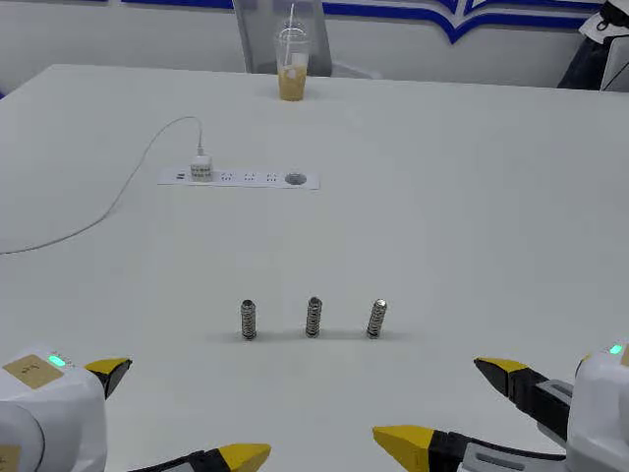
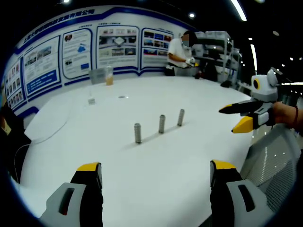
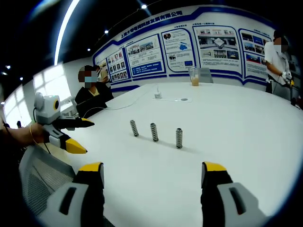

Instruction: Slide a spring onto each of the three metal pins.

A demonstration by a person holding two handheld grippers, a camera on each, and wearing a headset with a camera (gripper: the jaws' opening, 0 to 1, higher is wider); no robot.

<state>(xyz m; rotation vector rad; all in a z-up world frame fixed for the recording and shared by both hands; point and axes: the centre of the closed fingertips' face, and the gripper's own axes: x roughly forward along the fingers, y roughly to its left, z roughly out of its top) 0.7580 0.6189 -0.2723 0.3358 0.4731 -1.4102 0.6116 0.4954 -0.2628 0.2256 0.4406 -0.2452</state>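
Three pins [image 1: 380, 306] upright in row, frame centre, on table [image 1: 442, 226], spring [image 1: 249, 321] on each. Lower left: left hand-held gripper [image 1: 177, 413], jaws spread. Lower right: right hand-held gripper [image 1: 447, 401], jaws spread.

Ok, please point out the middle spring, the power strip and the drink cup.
middle spring [image 1: 314, 317], head view, mid coil.
power strip [image 1: 241, 178], head view, white top face.
drink cup [image 1: 292, 77], head view, side wall.

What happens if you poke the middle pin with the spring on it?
The middle pin would probably tip: it stands tall and thin on the smooth table. Lying down, it would likely roll, being round. Its spring, just slipped over it, might slide off.
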